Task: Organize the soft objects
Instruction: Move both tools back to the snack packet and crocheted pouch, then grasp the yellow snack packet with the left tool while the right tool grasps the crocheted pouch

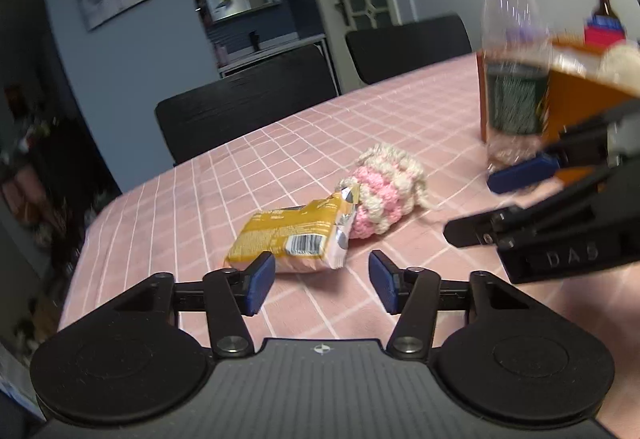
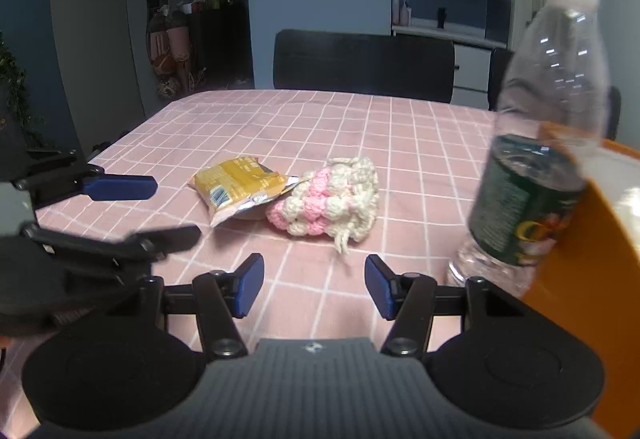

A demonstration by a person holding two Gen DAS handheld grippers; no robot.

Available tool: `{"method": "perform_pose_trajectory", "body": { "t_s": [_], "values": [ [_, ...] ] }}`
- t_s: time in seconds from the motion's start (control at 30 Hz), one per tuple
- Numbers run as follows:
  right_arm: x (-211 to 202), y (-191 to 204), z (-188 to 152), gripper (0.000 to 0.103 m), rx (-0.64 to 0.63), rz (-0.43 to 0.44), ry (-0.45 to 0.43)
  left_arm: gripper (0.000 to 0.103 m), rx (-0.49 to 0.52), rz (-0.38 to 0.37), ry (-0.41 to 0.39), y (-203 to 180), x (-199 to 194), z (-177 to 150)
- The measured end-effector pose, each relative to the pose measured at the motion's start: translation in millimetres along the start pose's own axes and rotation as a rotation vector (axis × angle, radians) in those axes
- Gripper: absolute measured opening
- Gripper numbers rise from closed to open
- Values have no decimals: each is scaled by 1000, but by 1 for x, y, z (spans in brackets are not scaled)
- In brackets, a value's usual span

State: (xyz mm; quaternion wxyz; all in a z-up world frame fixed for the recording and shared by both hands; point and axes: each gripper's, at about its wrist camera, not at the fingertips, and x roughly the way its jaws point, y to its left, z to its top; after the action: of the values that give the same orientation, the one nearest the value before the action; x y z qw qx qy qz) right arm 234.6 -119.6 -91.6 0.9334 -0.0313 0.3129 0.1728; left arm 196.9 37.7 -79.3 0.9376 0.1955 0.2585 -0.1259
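Two soft things lie together near the middle of the pink checked tablecloth [image 2: 400, 143]: a yellow snack packet [image 1: 288, 239] and a pink-and-cream crocheted piece [image 1: 382, 191]. The packet's torn foil end rests against the crocheted piece, so the two touch.

From the left wrist view, the left claw [image 1: 322, 285] stands open with nothing between its blue pads. The snack packet lies just ahead of it, its near edge partly behind the left-hand pad; whether pad and packet touch cannot be told. The crocheted piece lies further on, ahead and slightly to the right.

From the right wrist view, the right claw [image 2: 314, 287] is also open and empty. The crocheted piece [image 2: 328, 199] lies ahead of it, almost in line with the gap between its pads but clearly apart, a loose strand of yarn trailing towards the claw. The snack packet [image 2: 240, 187] lies to the left of that piece.

Each claw shows in the other's view, jaws apart: the right one [image 1: 492, 203] at the right edge, the left one [image 2: 168, 207] at the left edge, both cut off by the frame.

A clear plastic bottle [image 2: 536, 167] with a dark label stands to the right, close against an orange box [image 2: 592, 263]. Both are blurred, and the box runs out of frame; something pale sits in it, too smeared to make out.
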Motion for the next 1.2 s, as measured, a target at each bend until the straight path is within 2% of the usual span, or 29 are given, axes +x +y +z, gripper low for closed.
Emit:
{"method": "perform_pose_trajectory", "body": {
  "t_s": [0.2,0.33,0.37,0.4,0.43,0.63,0.7,0.73,0.77,0.83,0.9,0.93,1.1,1.2],
  "values": [
    [43,-3,13,59,6,-8,33,71,152,19,15,-11,27,-1],
    [65,-7,20,61,3,-7,56,71,227,77,12,-15,43,-2],
    [70,-8,21,66,7,-4,61,71,242,78,14,-15,47,-2],
    [73,-9,23,75,15,-6,62,71,252,74,17,-14,51,-3],
    [76,-11,25,78,25,-9,57,71,260,72,18,-14,53,-3],
    [90,-6,35,79,18,-1,47,71,280,76,18,-14,63,-6],
    [95,-4,35,78,2,-5,48,65,270,73,20,-13,63,-6],
    [96,-4,34,78,2,-4,47,54,263,74,24,-12,63,-6],
    [98,-4,35,76,-1,-5,43,47,254,76,24,-11,63,-6],
    [98,-3,35,67,-11,-1,35,43,237,69,27,-9,62,-6],
    [98,-3,33,55,-19,-4,39,37,233,74,26,-9,61,-6],
    [98,-3,33,53,-21,-4,40,32,231,80,26,-10,60,-5],
    [96,-6,34,36,-6,0,48,27,156,81,23,-5,51,-1],
    [89,-4,36,30,-8,7,46,22,113,84,8,-1,41,2]
  ]
}}
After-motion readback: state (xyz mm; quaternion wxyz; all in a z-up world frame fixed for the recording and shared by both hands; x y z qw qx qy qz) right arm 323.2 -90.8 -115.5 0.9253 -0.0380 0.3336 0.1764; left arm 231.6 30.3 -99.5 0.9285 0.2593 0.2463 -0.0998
